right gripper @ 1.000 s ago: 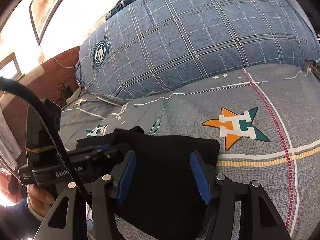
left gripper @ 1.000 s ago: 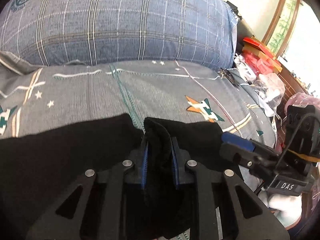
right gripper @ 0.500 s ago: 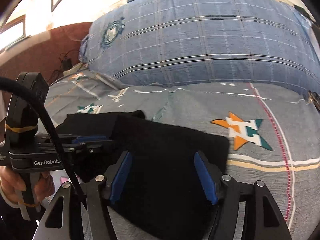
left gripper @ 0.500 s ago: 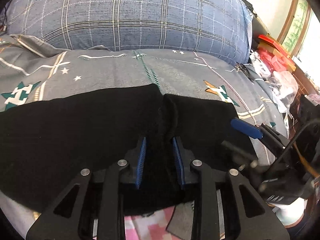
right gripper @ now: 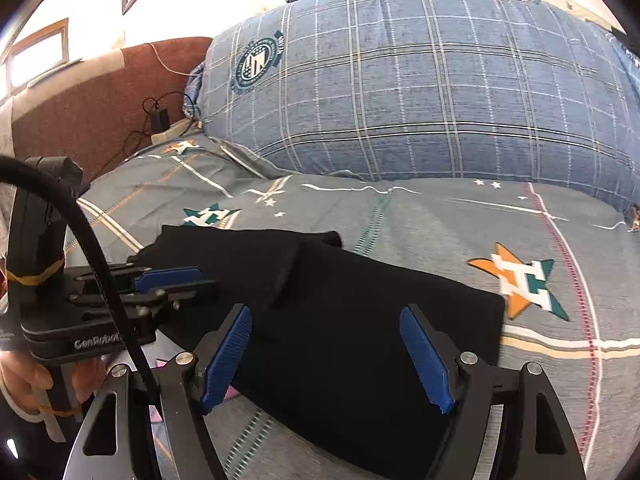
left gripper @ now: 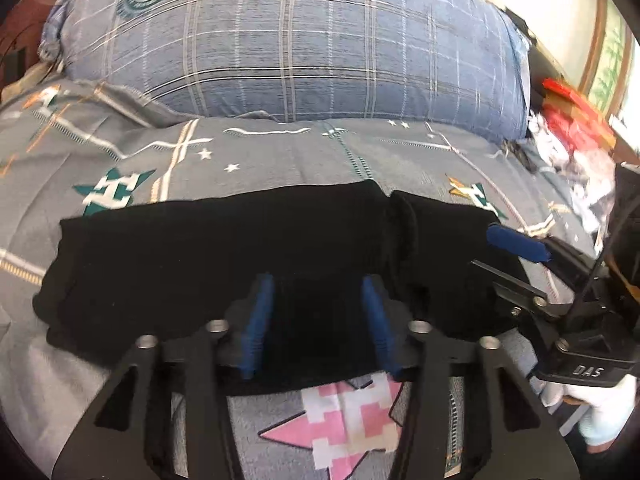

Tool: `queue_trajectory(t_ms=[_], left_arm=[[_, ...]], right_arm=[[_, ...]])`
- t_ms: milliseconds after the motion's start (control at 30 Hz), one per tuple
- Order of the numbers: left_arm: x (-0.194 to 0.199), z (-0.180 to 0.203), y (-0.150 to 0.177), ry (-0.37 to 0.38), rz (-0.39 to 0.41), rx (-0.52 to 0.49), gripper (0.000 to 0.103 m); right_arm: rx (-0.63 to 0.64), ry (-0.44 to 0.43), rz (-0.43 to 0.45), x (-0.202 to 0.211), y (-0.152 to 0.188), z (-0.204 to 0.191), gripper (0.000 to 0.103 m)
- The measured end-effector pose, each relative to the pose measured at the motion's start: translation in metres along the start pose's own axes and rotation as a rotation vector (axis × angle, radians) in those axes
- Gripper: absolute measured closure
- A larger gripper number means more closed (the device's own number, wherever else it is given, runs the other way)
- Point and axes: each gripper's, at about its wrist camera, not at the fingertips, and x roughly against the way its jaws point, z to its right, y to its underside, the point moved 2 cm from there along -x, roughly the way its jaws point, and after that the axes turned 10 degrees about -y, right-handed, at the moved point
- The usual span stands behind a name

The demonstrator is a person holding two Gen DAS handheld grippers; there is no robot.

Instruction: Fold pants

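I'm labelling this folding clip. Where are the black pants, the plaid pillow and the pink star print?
black pants [left gripper: 192, 264]: left wrist view, flat left half.
plaid pillow [right gripper: 420, 92]: right wrist view, middle.
pink star print [left gripper: 344, 420]: left wrist view, centre.

Daylight filled both views. In the right wrist view the wall above the pillow [right gripper: 420, 92] was blown out to plain white, and the window [right gripper: 36, 54] far left of the tool was overexposed too. In the left wrist view glare washed the upper right corner, and the clutter [left gripper: 572, 136] to the right of the tool was smeared by motion blur. The pants [left gripper: 224, 256] read as flat black with almost no fold detail. Shadows on the bedspread [right gripper: 440, 224] ahead of the fingers were soft and faint. Fisheye distortion bowed the pillow's plaid lines, and dark vignetting cut every corner.
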Motion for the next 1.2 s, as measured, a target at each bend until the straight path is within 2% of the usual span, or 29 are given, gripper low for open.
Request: queue_trajectory(t_ms=[167, 300, 567, 667, 733, 867, 967, 1067, 1200], left_arm=[[0.009, -0.012, 0.004, -0.025, -0.001, 0.035, 0.051], [0.013, -0.021, 0.005, -0.062, 0.007, 0.046, 0.051], [0.012, -0.049, 0.01, -0.111, -0.011, 0.104, 0.051], [0.016, -0.066, 0.016, -0.122, -0.021, 0.169, 0.051], [0.02, -0.084, 0.023, -0.127, -0.031, 0.249, 0.051], [0.025, -0.12, 0.039, -0.096, -0.055, 0.429, 0.05], [0.028, -0.144, 0.05, -0.089, -0.057, 0.549, 0.04], [0.026, -0.162, 0.06, -0.068, -0.068, 0.642, 0.04], [0.018, -0.172, 0.065, -0.041, -0.088, 0.694, 0.04]], right_arm=[[-0.016, -0.065, 0.01, -0.02, -0.009, -0.011, 0.028], [-0.059, -0.101, -0.073, -0.046, -0.003, -0.011, 0.028], [-0.033, -0.147, -0.005, -0.033, -0.029, -0.024, 0.028], [-0.038, -0.21, 0.004, -0.041, -0.041, -0.031, 0.028], [-0.039, -0.24, -0.011, -0.051, -0.047, -0.037, 0.028], [0.022, -0.313, -0.072, -0.083, -0.06, -0.06, 0.028], [0.081, -0.361, -0.128, -0.108, -0.068, -0.078, 0.028], [0.148, -0.397, -0.191, -0.135, -0.076, -0.096, 0.028], [0.218, -0.42, -0.275, -0.168, -0.084, -0.111, 0.028]])
